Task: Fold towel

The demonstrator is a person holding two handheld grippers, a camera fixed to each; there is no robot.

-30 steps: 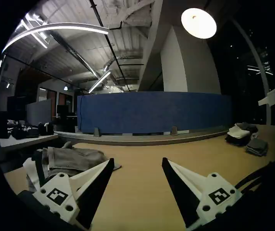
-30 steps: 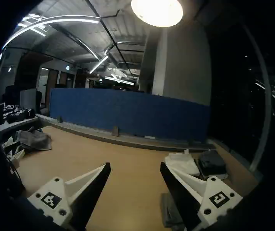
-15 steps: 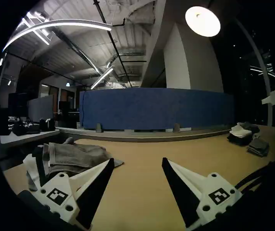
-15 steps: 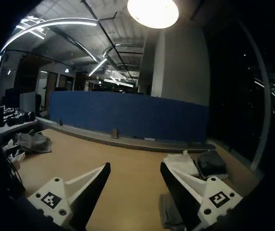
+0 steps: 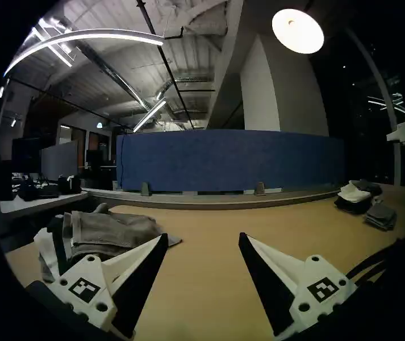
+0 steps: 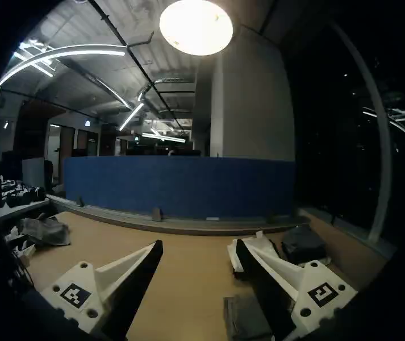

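A heap of unfolded grey and white towels (image 5: 97, 234) lies on the wooden table (image 5: 213, 227) at the left, just beyond the left finger of my left gripper (image 5: 202, 250), which is open and holds nothing. The same heap (image 6: 46, 230) sits far left in the right gripper view. My right gripper (image 6: 198, 256) is open and empty. Folded towels lie just past its right finger: a white one (image 6: 253, 250), a dark one (image 6: 301, 244) and a grey one (image 6: 247, 315) nearest. Those stacks (image 5: 367, 202) appear far right in the left gripper view.
A blue partition (image 5: 230, 162) runs along the table's far edge. Another desk with dark gear (image 5: 37, 196) stands at the left. A round lamp (image 6: 195, 25) hangs overhead. Bare wood stretches between the heap and the stacks.
The right gripper has swung to the right and tilted a little; the folded stacks have slid left toward its right finger. The left gripper is almost still. Both stay open.
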